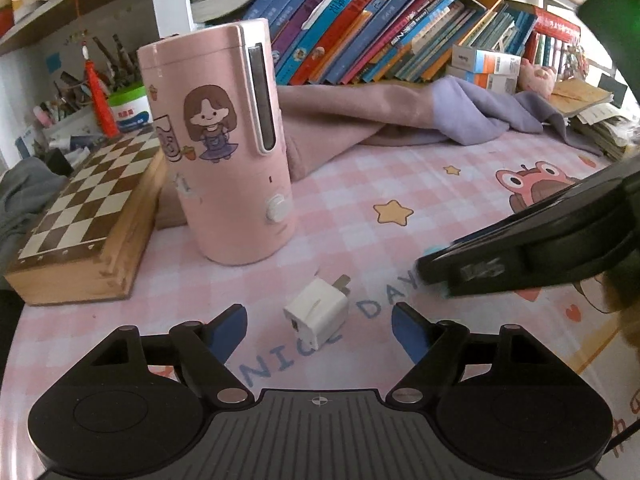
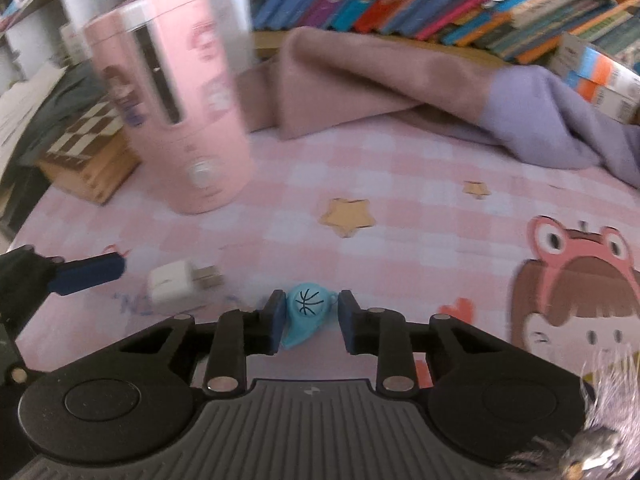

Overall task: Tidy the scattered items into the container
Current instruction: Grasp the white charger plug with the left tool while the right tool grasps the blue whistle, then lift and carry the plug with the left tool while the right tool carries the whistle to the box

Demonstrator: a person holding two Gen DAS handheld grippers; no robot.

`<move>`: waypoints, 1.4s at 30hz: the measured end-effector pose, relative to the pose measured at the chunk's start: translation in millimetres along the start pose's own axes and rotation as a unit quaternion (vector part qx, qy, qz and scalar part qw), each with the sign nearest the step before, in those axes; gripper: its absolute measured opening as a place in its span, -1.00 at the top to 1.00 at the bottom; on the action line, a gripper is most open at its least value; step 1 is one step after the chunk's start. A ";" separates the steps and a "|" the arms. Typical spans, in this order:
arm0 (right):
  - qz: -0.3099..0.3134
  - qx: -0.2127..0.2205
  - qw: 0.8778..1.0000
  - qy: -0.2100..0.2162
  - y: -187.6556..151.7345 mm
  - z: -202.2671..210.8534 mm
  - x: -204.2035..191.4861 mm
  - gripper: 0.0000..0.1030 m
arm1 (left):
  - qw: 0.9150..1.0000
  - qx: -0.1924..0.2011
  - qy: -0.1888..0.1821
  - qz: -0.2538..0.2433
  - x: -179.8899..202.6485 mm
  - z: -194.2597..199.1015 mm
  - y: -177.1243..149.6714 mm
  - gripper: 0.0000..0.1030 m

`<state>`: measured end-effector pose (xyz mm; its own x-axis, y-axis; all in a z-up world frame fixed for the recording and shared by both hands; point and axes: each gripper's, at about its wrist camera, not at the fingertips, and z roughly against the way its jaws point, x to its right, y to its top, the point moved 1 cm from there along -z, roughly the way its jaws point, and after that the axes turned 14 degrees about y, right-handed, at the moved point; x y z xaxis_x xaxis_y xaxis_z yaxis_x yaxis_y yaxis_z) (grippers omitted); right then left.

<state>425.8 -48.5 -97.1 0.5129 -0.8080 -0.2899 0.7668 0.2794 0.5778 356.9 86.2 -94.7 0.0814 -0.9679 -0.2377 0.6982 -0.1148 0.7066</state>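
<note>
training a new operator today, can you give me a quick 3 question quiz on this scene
1. True or false: the white charger plug lies on the mat between the fingers of the open left gripper.
2. Multiple choice: what sits between the fingers of the right gripper? A) a chess piece B) a blue whistle with a basketball drawing C) a book
3. Short answer: what stands directly left of the pink container in the left wrist view?

Key
1. True.
2. B, the blue whistle; the right finger is not yet touching it.
3. A wooden chessboard box.
</note>
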 end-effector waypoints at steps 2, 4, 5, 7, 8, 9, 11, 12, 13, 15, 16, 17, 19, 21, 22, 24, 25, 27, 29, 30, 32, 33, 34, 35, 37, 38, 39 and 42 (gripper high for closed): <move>-0.008 0.004 1.000 -0.007 -1.1 4.8 7.7 0.49 | 1.000 -0.005 0.006 -0.005 2.6 -5.0 0.9 -0.41; -0.013 0.005 1.000 -0.009 -2.9 8.0 12.1 0.49 | 1.000 -0.014 0.010 -0.005 4.3 -10.4 0.8 -0.19; -0.014 0.005 1.000 -0.008 -3.8 9.3 13.0 0.49 | 1.000 -0.013 0.010 -0.001 3.9 -11.3 0.8 -0.13; -0.013 0.004 1.000 -0.004 -6.3 11.4 12.5 0.49 | 1.000 -0.010 0.008 0.001 4.0 -11.7 1.5 0.26; -0.012 0.003 1.000 -0.002 -7.6 12.3 11.3 0.48 | 1.000 -0.009 0.009 -0.003 4.9 -11.1 2.0 0.30; -0.011 0.003 1.000 0.000 -8.8 13.2 9.6 0.48 | 1.000 -0.009 0.012 -0.008 5.7 -10.2 2.3 0.31; -0.007 0.003 1.000 0.005 -10.9 15.3 6.1 0.49 | 1.000 -0.008 0.009 -0.009 4.7 -7.0 1.1 0.31; -0.004 0.003 1.000 0.007 -11.7 16.8 3.9 0.49 | 1.000 -0.007 0.011 -0.007 3.7 -4.5 0.5 0.31; -0.001 0.003 1.000 0.008 -12.5 18.4 1.7 0.49 | 1.000 -0.005 0.014 -0.005 2.6 -1.7 0.2 0.31; 0.006 0.005 1.000 0.009 -14.2 21.8 -1.8 0.49 | 1.000 -0.004 0.014 0.001 -0.2 3.6 0.0 0.31; 0.007 0.006 1.000 0.009 -14.7 22.8 -2.9 0.48 | 1.000 -0.004 0.014 0.003 -1.1 6.0 0.2 0.31; 0.008 0.007 1.000 0.010 -15.5 24.8 -3.9 0.49 | 1.000 -0.003 0.014 0.004 -1.8 8.6 0.4 0.31; 0.006 0.011 1.000 0.011 -16.8 29.1 -5.2 0.49 | 1.000 -0.001 0.014 0.005 -2.8 15.0 0.3 0.31; 0.004 0.017 1.000 0.012 -17.7 33.7 -6.6 0.48 | 1.000 0.002 0.013 0.005 -3.2 22.3 -0.1 0.31; 0.003 0.021 1.000 0.013 -18.3 36.3 -7.8 0.49 | 1.000 0.002 0.012 0.007 -3.7 25.8 -0.1 0.31; 0.001 0.026 1.000 0.016 -20.2 41.5 -10.3 0.49 | 1.000 0.003 0.009 0.011 -5.2 33.3 -0.4 0.31; 0.000 0.029 0.999 0.018 -21.5 44.3 -11.9 0.49 | 1.000 0.004 0.008 0.013 -5.9 37.7 -0.9 0.31; 0.002 0.033 0.999 0.020 -23.9 50.6 -15.5 0.48 | 1.000 0.007 0.007 0.016 -7.5 48.0 -1.2 0.31; 0.003 0.039 0.999 0.021 -26.4 57.7 -19.0 0.49 | 1.000 0.012 0.007 0.018 -9.0 58.2 -1.3 0.31; 0.004 0.042 0.999 0.022 -27.6 61.6 -20.7 0.49 | 1.000 0.016 0.007 0.018 -9.7 63.6 -1.4 0.31; 0.005 0.047 0.999 0.024 -30.6 69.2 -23.8 0.48 | 1.000 0.022 0.007 0.019 -10.7 73.7 -1.8 0.31; 0.006 0.049 0.998 0.024 -32.3 72.8 -25.4 0.49 | 1.000 0.024 0.007 0.018 -10.9 78.7 -2.5 0.31; 0.006 0.051 0.998 0.025 -33.9 75.9 -26.7 0.49 | 0.999 0.026 0.008 0.017 -11.0 82.9 -3.0 0.31; 0.007 0.053 0.998 0.026 -35.4 78.8 -27.8 0.48 | 0.999 0.027 0.008 0.015 -11.1 86.6 -3.4 0.31; 0.007 0.056 0.998 0.026 -38.2 84.6 -30.2 0.49 | 0.999 0.031 0.009 0.013 -11.7 95.6 -5.2 0.31; 0.007 0.058 0.998 0.027 -39.5 87.2 -31.4 0.48 | 0.999 0.034 0.011 0.011 -12.2 99.9 -6.2 0.31; 0.008 0.060 0.998 0.028 -41.0 90.0 -33.3 0.48 | 0.999 0.037 0.012 0.010 -12.8 105.2 -7.6 0.31; 0.012 0.066 0.997 0.032 -44.5 98.7 -39.7 0.49 | 0.999 0.043 0.010 0.011 -14.9 117.9 -10.4 0.31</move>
<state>333.2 -80.0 -36.0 0.5566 -0.7666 -0.3202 0.6994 0.2244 0.6785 264.5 75.5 -20.0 0.1104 -0.9658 -0.2348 0.6327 -0.1139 0.7659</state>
